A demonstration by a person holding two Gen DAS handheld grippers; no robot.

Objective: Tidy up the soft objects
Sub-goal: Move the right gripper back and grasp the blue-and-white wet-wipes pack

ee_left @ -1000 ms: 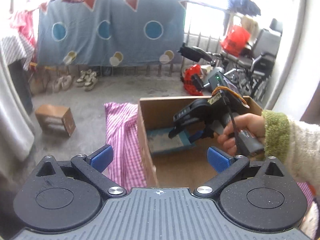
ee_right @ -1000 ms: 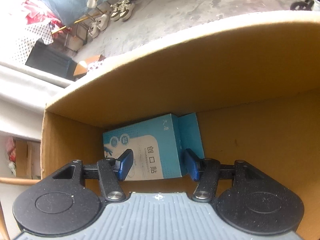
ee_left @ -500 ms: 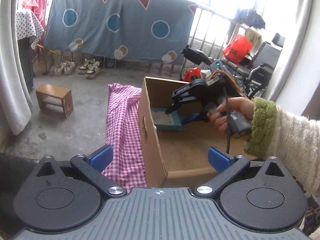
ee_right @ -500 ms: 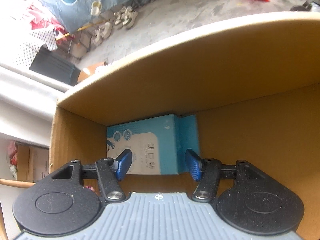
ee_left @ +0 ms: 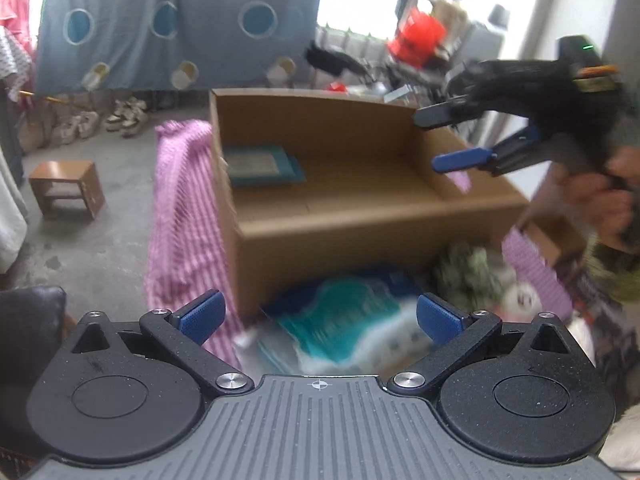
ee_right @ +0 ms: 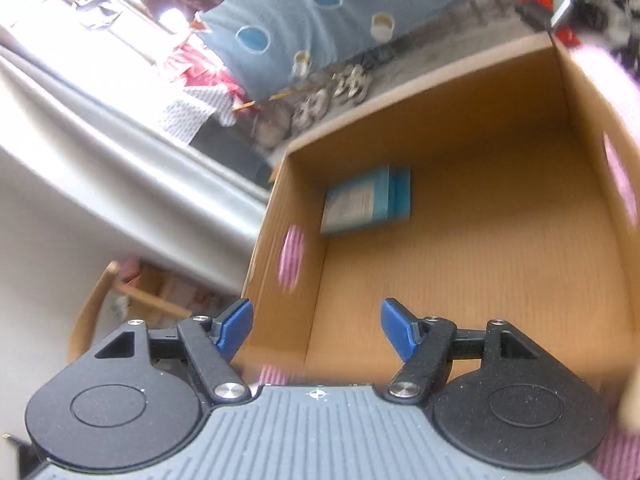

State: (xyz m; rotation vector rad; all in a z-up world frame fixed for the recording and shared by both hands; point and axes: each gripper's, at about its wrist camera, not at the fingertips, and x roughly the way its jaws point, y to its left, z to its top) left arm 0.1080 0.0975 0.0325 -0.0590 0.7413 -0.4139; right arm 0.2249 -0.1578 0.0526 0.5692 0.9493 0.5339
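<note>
Cardboard box (ee_left: 360, 208) sits on a pink checked cloth (ee_left: 180, 220), holding one teal packet (ee_left: 260, 164) flat in its far left corner. Right gripper (ee_right: 316, 330), empty, hangs above the box, its jaws opening. Left gripper (ee_left: 318, 316) is spread wide with nothing in it, over a blurred teal-and-white soft pack (ee_left: 340, 320) near the box. That pack looks light and squashy; pinching its middle seems best.

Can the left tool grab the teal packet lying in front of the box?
Probably yes. The left tool is open, the teal packet lies right between its fingers, and nothing covers it. The box stands just behind.
</note>
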